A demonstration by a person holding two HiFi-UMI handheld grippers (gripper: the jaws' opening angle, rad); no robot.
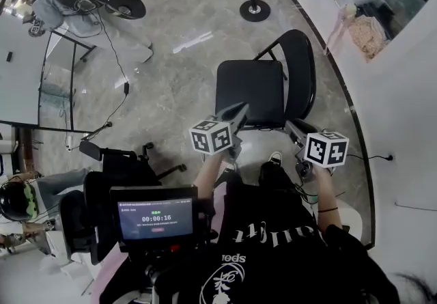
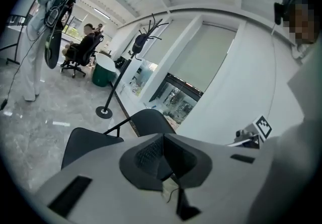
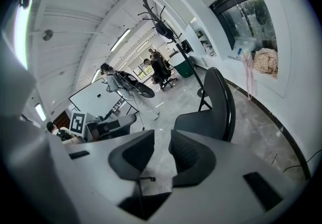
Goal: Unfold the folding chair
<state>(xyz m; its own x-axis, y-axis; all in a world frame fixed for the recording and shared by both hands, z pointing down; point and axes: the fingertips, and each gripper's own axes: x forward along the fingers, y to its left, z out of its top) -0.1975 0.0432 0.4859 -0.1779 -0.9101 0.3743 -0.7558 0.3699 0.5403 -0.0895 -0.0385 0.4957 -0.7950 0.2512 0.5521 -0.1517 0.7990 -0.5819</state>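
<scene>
The folding chair (image 1: 249,91) stands opened on the floor (image 1: 177,57) just ahead, looking stiff and fairly light, best gripped at its backrest rim; left gripper (image 2: 163,140) pressed together, empty, right gripper (image 3: 162,140) spread, empty.

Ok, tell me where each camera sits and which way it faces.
Head view: on the person's head, looking steeply down at the unfolded chair; shows left gripper, right gripper, forearms.
Left gripper view: rides the left gripper, facing chair; jaws together.
Right gripper view: rides the right gripper, facing chair; jaws apart.
All share the chair.
</scene>
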